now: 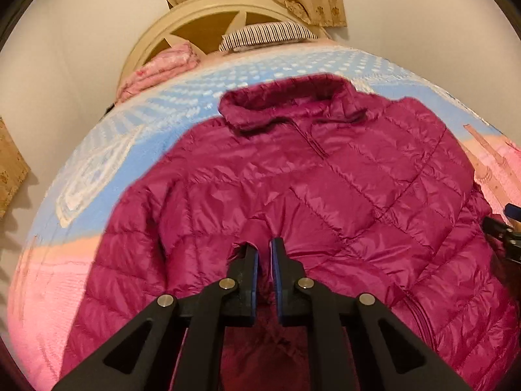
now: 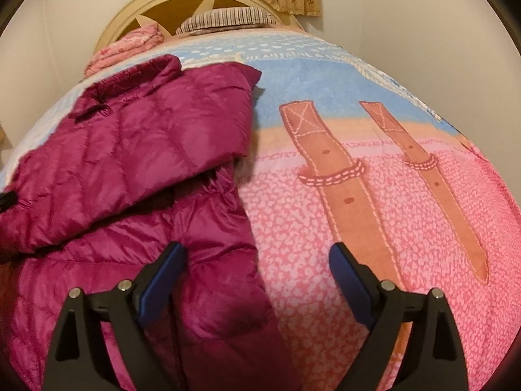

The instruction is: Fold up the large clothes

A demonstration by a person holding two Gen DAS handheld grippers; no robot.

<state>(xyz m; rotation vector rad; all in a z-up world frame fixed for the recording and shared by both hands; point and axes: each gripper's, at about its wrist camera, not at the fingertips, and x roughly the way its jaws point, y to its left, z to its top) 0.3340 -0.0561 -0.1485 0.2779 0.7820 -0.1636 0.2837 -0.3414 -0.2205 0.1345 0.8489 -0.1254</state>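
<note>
Folding the magenta jacket [image 1: 293,179] on the bed [image 2: 358,211].
Left claw [image 1: 264,254] is pinching slippery fabric, risking slippage; right claw [image 2: 257,257] is hanging apart at the jacket's 3 o'clock edge.

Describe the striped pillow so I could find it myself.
Start at the cream wooden headboard at the bed's far end. The flat pillow with thin dark and white stripes leans against it, right of the folded pink floral quilt; nothing else there is striped.
</note>
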